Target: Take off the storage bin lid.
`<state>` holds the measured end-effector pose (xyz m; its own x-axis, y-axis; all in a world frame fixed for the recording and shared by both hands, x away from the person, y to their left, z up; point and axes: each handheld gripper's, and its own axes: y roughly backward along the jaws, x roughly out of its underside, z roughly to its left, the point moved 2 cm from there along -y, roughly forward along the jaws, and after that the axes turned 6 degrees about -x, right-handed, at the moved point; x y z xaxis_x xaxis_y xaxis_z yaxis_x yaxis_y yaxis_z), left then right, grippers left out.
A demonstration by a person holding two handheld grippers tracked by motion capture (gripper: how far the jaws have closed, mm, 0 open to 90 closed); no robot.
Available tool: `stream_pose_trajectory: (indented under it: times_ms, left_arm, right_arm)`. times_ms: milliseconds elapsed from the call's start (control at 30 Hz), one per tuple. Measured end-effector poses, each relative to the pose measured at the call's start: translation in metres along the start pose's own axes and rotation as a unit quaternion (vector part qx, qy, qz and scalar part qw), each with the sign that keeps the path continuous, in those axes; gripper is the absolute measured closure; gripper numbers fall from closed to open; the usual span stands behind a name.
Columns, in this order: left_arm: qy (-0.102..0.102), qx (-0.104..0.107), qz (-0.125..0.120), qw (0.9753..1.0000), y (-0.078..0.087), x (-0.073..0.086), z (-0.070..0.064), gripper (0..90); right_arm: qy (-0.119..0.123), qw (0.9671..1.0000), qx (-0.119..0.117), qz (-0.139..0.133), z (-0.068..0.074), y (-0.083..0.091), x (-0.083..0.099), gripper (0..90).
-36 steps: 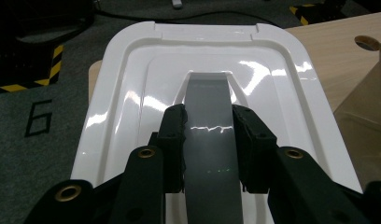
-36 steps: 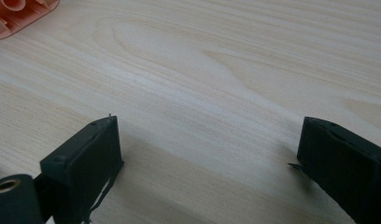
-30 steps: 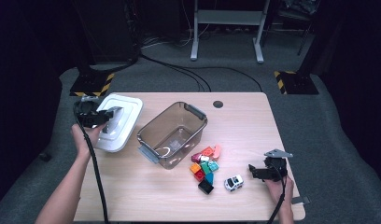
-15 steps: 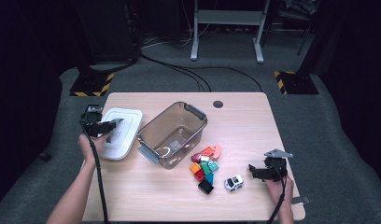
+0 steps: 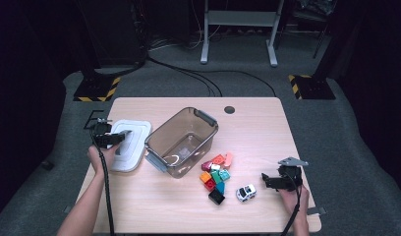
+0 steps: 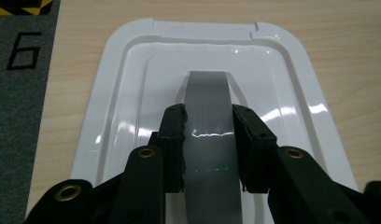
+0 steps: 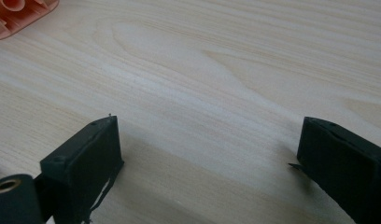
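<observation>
A white lid point(image 5: 132, 147) lies flat on the table's left side, beside a clear grey bin point(image 5: 203, 147). My left gripper point(image 5: 115, 138) is over the lid. In the left gripper view its jaws press both sides of the lid's grey handle strip point(image 6: 207, 93), so the left gripper point(image 6: 208, 112) is shut on the lid point(image 6: 132, 70). My right gripper point(image 5: 267, 181) rests low at the front right, open, pointing towards a white toy car point(image 5: 246, 192). In the right gripper view the right gripper point(image 7: 208, 122) has bare wood between its wide jaws.
Several coloured bricks point(image 5: 215, 172) lie in a heap in front of the bin, with a black brick point(image 5: 216, 196) nearest me. An orange brick point(image 7: 16, 14) shows at the top left of the right gripper view. The wooden table point(image 5: 257, 132) has a cable hole point(image 5: 229, 109) at the back.
My left gripper has brought the lid down and towards the person, from raised at the table's back left to flat on the wood. The right gripper has stayed put.
</observation>
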<state>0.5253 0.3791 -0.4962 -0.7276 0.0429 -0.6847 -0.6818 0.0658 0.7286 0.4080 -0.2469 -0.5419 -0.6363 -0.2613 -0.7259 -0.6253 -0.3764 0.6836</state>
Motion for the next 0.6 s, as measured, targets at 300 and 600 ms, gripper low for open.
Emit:
stream_pose_trajectory:
  times_ms: [300, 600]
  left_arm:
    - [-0.003, 0.019, -0.005, 0.9998, 0.001, 0.002, 0.001, 60.1]
    - [-0.023, 0.034, -0.051, 0.9978, 0.041, 0.005, -0.003, 20.7]
  right_arm:
    - [0.000, 1.0000, 0.000, 0.000, 0.000, 0.000, 0.000, 5.7]
    - [-0.001, 1.0000, 0.001, 0.000, 0.000, 0.000, 0.000, 5.7]
